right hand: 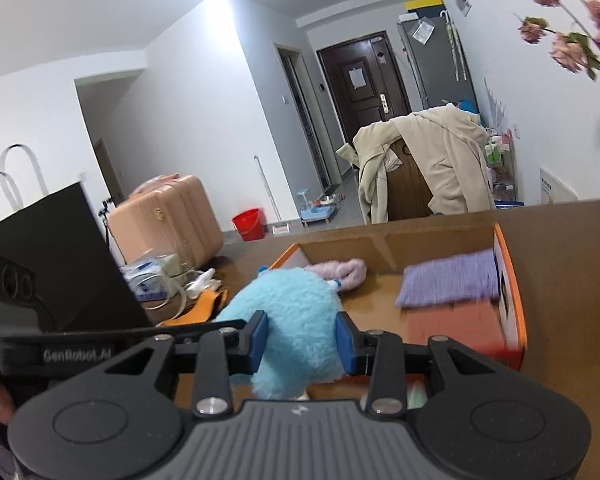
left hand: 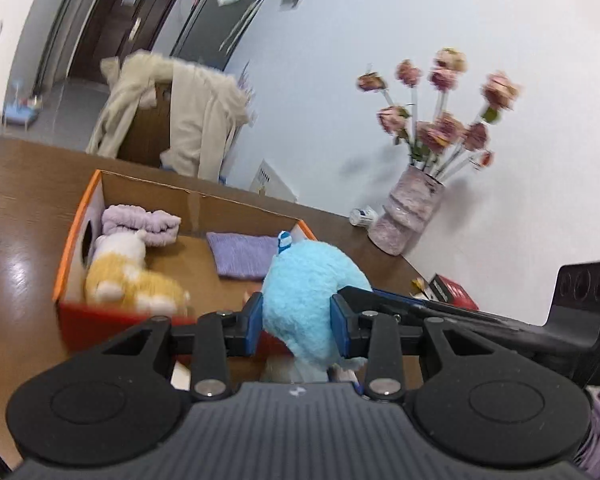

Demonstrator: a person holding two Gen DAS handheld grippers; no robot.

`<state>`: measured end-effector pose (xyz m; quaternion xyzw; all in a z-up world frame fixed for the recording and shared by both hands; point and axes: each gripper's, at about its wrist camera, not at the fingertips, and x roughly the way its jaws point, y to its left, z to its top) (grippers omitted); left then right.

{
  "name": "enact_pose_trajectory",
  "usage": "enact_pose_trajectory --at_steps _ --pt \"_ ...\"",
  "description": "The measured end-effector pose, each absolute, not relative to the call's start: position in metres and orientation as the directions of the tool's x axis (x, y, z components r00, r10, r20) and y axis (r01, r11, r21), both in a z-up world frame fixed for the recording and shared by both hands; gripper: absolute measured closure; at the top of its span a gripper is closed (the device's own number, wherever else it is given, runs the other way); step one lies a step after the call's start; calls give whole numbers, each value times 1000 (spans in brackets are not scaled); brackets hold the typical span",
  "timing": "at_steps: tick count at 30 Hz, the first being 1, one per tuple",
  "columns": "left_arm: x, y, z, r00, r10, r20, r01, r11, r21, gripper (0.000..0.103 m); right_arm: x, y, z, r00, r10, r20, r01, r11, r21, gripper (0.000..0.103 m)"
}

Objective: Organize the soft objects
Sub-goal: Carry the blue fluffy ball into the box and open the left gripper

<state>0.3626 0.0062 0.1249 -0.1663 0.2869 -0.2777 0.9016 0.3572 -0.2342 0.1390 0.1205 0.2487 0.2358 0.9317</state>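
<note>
A fluffy light-blue plush toy point(left hand: 308, 292) is gripped between the blue pads of my left gripper point(left hand: 298, 322), held over the near edge of an orange cardboard box point(left hand: 76, 228). My right gripper point(right hand: 302, 340) is shut on the same blue plush point(right hand: 292, 312) from the other side. Inside the box lie a yellow-and-white plush point(left hand: 128, 276), a lilac fuzzy item point(left hand: 140, 222) and a folded purple cloth point(left hand: 242, 256). The right wrist view also shows the purple cloth point(right hand: 448, 280) and the lilac item point(right hand: 346, 272) in the box point(right hand: 512, 288).
A vase of pink flowers point(left hand: 412, 212) stands on the brown table point(left hand: 20, 280) by the wall, with a small white bottle point(left hand: 362, 216) and a red box point(left hand: 454, 292) nearby. A coat-draped chair point(right hand: 424, 168) stands behind the table. Bags and clutter point(right hand: 164, 280) lie at left.
</note>
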Motion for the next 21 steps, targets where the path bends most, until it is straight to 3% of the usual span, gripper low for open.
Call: enact_pose_trajectory --at_steps 6,12,15,18,21 --pt "480 -3 126 660 -552 -510 338 824 -454 68 482 -232 141 713 489 -502 -337 868 366 67" --pt "571 -10 82 585 -490 -646 232 864 -446 68 578 -221 95 628 452 -634 -272 890 365 71" --pt "588 -18 60 566 -430 -703 222 901 -373 68 596 -207 66 576 426 -698 -268 905 332 85" --pt "590 -16 54 562 -397 -725 208 917 -340 70 595 -198 55 575 421 -702 -283 907 311 86" --pt "595 -13 53 537 -372 -757 190 928 -321 66 592 -197 56 575 418 -703 -285 908 307 82"
